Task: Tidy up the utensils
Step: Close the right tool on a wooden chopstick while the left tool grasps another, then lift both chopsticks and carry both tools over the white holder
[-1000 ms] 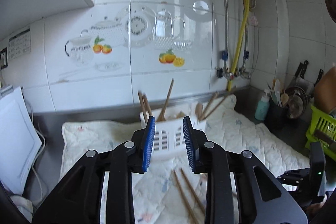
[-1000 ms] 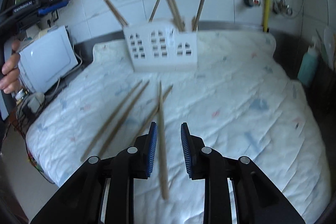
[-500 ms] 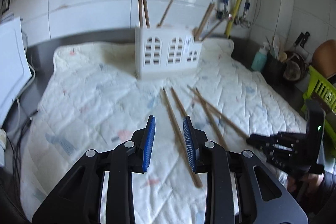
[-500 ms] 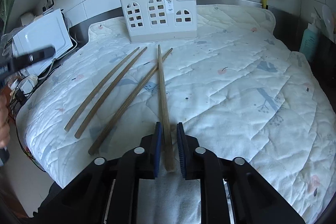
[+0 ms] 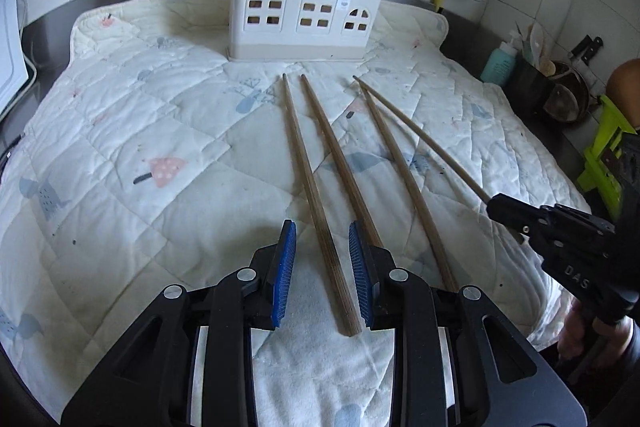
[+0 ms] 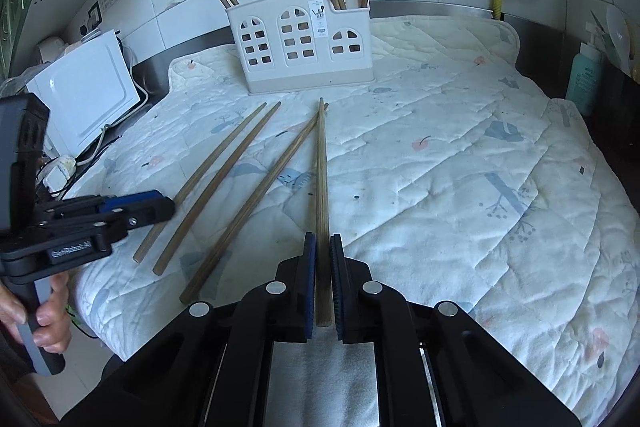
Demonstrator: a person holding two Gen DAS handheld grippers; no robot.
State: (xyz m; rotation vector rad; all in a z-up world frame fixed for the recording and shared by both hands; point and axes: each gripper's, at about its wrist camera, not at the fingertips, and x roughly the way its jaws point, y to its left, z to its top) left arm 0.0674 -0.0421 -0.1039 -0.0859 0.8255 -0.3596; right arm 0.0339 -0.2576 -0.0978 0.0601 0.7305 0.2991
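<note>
Your right gripper (image 6: 323, 247) is clamped on one chopstick (image 6: 321, 183); your left gripper (image 5: 322, 239) stands apart over another.

The right jaws have just been closing, and the blue pads now pinch the near end of that chopstick, whose far tip points ahead at the white holder (image 6: 304, 47) on the quilted mat (image 6: 460, 167). Three more chopsticks lie on the mat to the left of the held one, fanning toward the holder, which has several sticks upright in it. In the left view, the leftmost chopstick (image 5: 312, 187) runs between the parted pads, and none of it looks pressed; its neighbour (image 5: 340, 163) passes under the right pad. The holder (image 5: 304, 3) stands well ahead, past the sticks' far tips.
</note>
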